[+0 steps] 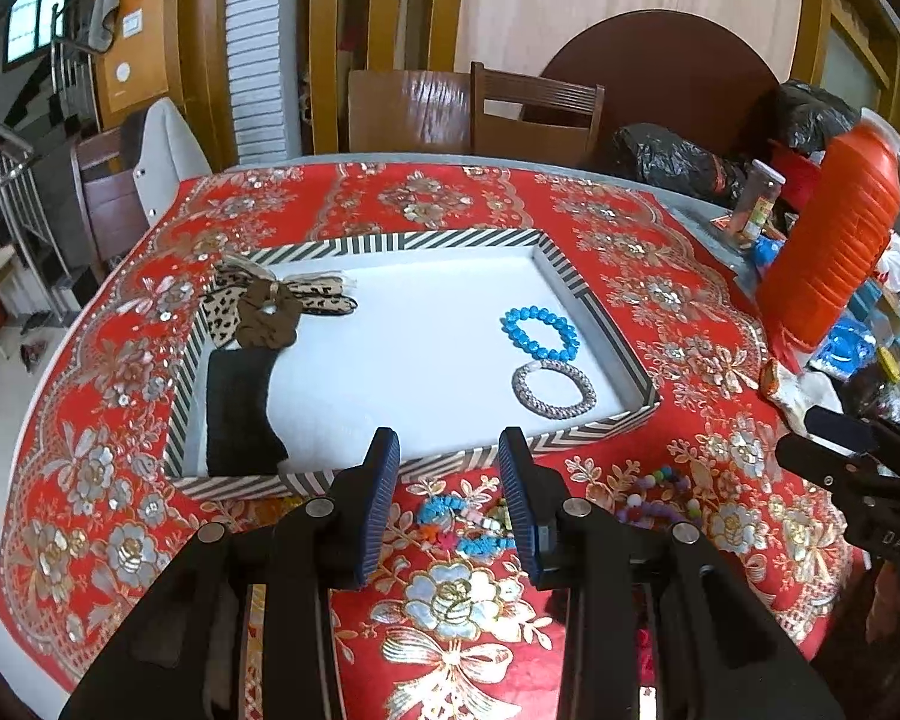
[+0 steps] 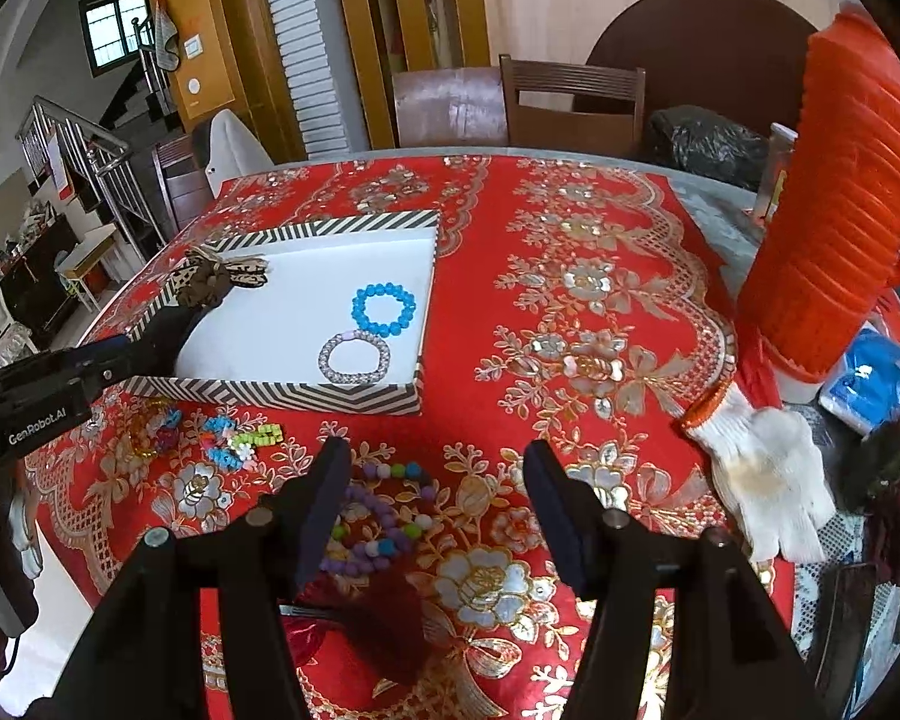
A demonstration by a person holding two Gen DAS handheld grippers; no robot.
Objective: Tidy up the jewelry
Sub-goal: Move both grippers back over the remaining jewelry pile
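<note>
A striped tray (image 1: pixel 438 468) (image 2: pixel 282 393) with a white floor holds a blue bead bracelet (image 1: pixel 540 333) (image 2: pixel 384 309), a silver bracelet (image 1: pixel 553 389) (image 2: pixel 354 357), a black band (image 1: pixel 240 414) and leopard and brown scrunchies (image 1: pixel 264 309) (image 2: pixel 207 282). My left gripper (image 1: pixel 450 492) is open and empty above small blue and mixed beaded pieces (image 1: pixel 468 525) (image 2: pixel 234 444) in front of the tray. My right gripper (image 2: pixel 435 504) is open and empty above a pastel pompom bracelet (image 2: pixel 378 516) (image 1: pixel 654 495) and a dark red tassel (image 2: pixel 384 624).
A red floral cloth (image 1: pixel 450 198) covers the table. An orange ribbed thermos (image 2: pixel 834 228) (image 1: pixel 834 228) stands at the right with a white work glove (image 2: pixel 762 474), black bags (image 1: pixel 672 156) and clutter. Wooden chairs (image 1: pixel 534 114) stand behind the table.
</note>
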